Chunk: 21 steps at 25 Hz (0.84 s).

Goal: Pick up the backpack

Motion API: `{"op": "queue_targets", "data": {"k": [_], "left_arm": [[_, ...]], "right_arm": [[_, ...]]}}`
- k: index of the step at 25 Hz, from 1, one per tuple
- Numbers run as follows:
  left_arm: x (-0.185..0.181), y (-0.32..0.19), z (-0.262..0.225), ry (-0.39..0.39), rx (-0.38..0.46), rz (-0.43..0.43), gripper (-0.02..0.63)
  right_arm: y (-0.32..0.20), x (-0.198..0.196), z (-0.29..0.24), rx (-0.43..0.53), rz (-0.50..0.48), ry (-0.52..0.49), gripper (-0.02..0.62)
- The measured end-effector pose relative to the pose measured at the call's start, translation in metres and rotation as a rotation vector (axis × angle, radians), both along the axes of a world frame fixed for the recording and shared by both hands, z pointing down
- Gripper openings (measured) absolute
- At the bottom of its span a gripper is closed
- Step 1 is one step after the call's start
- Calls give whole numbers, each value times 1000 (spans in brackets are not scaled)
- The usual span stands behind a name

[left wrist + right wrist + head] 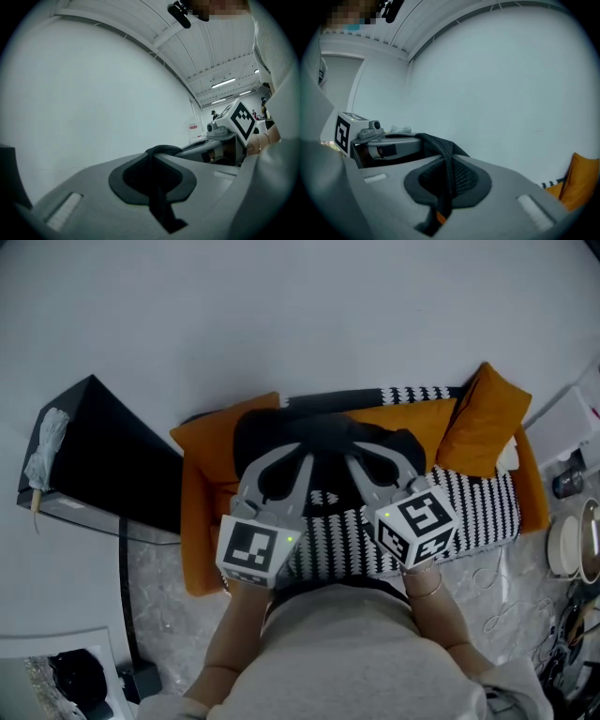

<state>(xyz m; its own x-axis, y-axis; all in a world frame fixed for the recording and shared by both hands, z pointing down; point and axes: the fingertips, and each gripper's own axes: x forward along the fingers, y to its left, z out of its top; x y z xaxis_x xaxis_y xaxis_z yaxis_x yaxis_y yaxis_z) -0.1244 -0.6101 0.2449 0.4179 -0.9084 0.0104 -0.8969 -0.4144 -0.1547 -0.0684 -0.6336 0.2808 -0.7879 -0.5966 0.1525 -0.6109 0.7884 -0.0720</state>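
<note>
In the head view a black backpack hangs in front of an orange sofa, between my two grippers. The left gripper is shut on a black strap of the backpack, which runs between its grey jaws. My right gripper is shut on another black strap, with the backpack's fabric bunched just beyond it. Both point roughly level at the white wall. Each gripper view shows the other gripper close alongside: the right gripper, the left gripper.
A black-and-white patterned blanket covers the sofa seat, and an orange cushion leans at its right end. A black box stands left of the sofa. Bowls and cables lie at the right. The person's torso is close below.
</note>
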Motion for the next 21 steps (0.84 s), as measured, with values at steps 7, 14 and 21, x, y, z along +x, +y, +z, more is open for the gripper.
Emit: {"op": "queue_targets", "data": {"k": [7, 14, 21], "left_arm": [[0, -2, 2, 11, -11, 8, 23], [1, -1, 3, 21, -16, 4, 24], [3, 3, 4, 18, -27, 11, 25]], "right_arm": [[-1, 0, 1, -1, 7, 6, 15], [1, 2, 2, 0, 13, 13, 15], [5, 3, 2, 5, 19, 17, 15]]}}
